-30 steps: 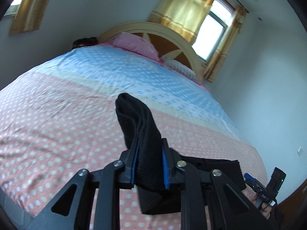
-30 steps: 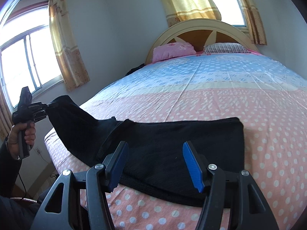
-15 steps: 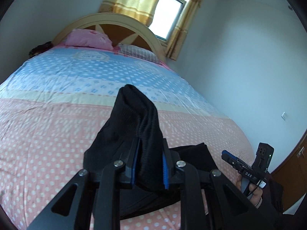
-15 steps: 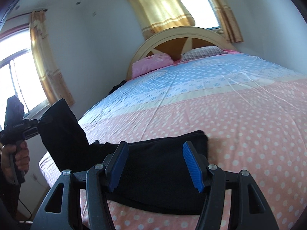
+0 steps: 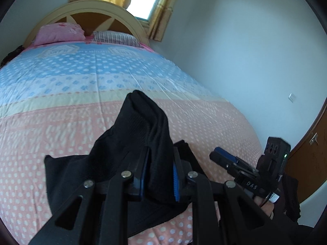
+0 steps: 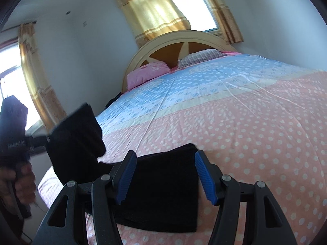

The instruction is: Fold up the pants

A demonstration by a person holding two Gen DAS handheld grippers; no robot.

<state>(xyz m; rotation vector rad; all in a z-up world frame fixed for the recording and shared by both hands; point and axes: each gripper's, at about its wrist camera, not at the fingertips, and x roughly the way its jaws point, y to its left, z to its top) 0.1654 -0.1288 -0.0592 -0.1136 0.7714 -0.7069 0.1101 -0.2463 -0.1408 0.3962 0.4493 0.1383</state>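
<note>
Left wrist: pants (image 5: 143,134) between tongs (image 5: 159,175)

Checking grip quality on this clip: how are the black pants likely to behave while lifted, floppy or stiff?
Probably floppy: the black pants bunch and droop around the left gripper. Likely not slippery, since the fabric looks knit-textured. The right gripper hangs open over the part on the bed.

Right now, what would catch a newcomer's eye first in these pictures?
The black pants on the near, pink end of the polka-dot bed, one end lifted in the shut left hand-held gripper. The right hand-held gripper is open over the flat part. Behind, a rounded headboard under yellow curtains.
</note>
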